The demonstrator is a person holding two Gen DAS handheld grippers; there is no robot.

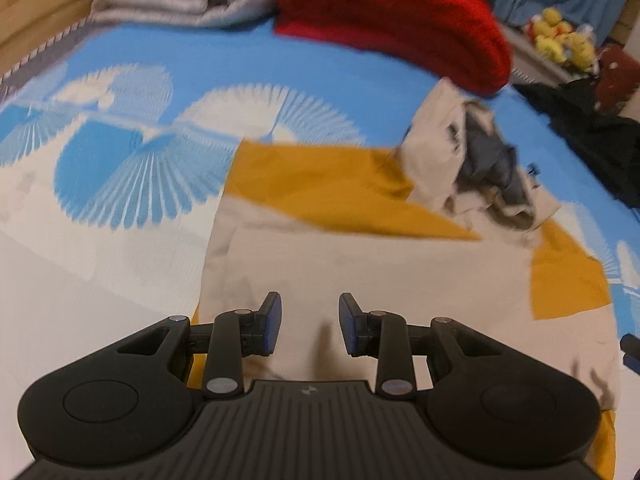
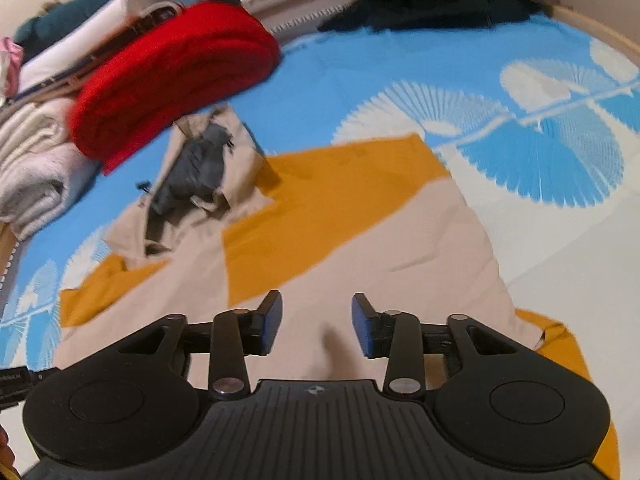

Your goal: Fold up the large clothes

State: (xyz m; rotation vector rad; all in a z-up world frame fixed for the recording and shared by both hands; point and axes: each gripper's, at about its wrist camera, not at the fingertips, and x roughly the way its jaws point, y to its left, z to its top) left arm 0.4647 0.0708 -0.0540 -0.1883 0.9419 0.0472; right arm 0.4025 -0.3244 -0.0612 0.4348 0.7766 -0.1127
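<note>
A big beige and mustard-yellow jacket lies spread on the blue and white bedsheet, its gray-lined hood at the far end near a folded red blanket. The left gripper and the right gripper both hang over the near beige part with fingers apart, holding nothing. It looks like a fold is just starting. Next, each gripper likely needs to go down, pinch an edge, and lift it over.
</note>
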